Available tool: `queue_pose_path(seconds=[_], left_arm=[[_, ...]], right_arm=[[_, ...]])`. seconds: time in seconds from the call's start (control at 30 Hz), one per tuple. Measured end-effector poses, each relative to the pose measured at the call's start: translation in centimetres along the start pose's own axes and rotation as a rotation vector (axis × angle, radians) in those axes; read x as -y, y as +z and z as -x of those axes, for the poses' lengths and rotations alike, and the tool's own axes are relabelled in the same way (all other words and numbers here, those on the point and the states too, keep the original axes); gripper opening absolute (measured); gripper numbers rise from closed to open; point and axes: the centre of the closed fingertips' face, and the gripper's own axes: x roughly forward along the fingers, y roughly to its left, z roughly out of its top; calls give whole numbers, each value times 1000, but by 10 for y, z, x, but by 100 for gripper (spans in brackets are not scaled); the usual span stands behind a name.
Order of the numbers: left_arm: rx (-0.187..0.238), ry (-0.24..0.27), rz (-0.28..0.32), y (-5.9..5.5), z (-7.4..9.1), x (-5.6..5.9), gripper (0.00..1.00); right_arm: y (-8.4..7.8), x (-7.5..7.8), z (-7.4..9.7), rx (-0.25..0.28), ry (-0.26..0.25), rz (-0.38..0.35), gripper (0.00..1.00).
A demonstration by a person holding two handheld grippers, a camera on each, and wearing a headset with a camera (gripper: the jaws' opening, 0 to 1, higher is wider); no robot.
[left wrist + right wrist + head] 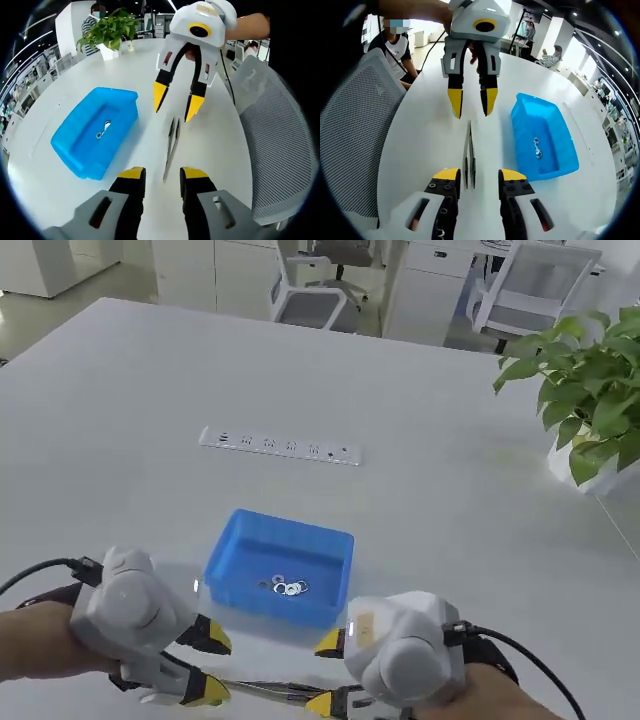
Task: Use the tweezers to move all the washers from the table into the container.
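Tabletop (150, 65) tweezers (171, 145) lie full-length in both gripper views.

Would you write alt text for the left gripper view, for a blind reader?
Tweezers lie on a white table between the open left gripper, below, and the open right gripper facing it; beside them a blue container holds a few washers.

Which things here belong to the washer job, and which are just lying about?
Job: tweezers, flat on the table between left claw and right claw, both open; blue container; washers inside it.
Lying about: power strip, potted plant, office chairs.
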Motion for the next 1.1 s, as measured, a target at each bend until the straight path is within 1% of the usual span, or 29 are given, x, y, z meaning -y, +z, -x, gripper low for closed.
queue_pose_path(seconds=[0.03,0.13,0.23,0.3,0.37,0.4,0.43,0.47,0.5,0.53,0.6,0.67,0.7,0.77,0.8,0.93,1.0,1.03,1.1], left_arm=[[21,16,17,3,4,-2,33],[50,43,44,7,15,-4,36],[106,83,95,14,29,-4,38],[135,103,114,17,35,-5,43],[161,126,145,19,43,-4,48],[171,136,156,20,47,-3,50],[187,147,162,22,50,-3,52],[219,161,177,27,55,-2,54],[232,172,197,28,58,-3,56],[239,186,213,28,63,-3,58],[256,221,209,30,70,-6,65],[272,245,218,31,74,-8,70],[287,266,223,31,77,-11,71],[315,277,237,32,81,-13,74],[321,280,244,32,82,-13,76],[326,281,240,31,82,-12,82],[334,285,246,31,82,-13,87],[344,286,253,32,83,-13,91],[358,292,260,33,84,-15,95]], right_arm=[[0,3,5,10,-19,-15,33],[-1,6,16,29,-48,-59,36],[-4,12,30,59,-102,-151,41],[-7,14,37,67,-126,-179,44],[-9,17,44,86,-157,-216,47],[-11,19,50,100,-178,-251,48],[-10,20,53,117,-191,-269,50],[-10,21,58,141,-207,-301,52],[-11,23,62,155,-219,-321,53],[-12,25,67,179,-238,-343,54],[-13,29,74,214,-271,-389,58],[-15,31,79,235,-285,-407,62],[-16,33,83,240,-298,-413,63],[-17,33,88,254,-305,-421,67],[-17,33,89,260,-307,-424,69],[-17,35,92,280,-315,-431,74],[-17,34,93,284,-314,-427,78],[-17,34,93,282,-315,-424,80],[-18,35,93,283,-322,-425,83]])
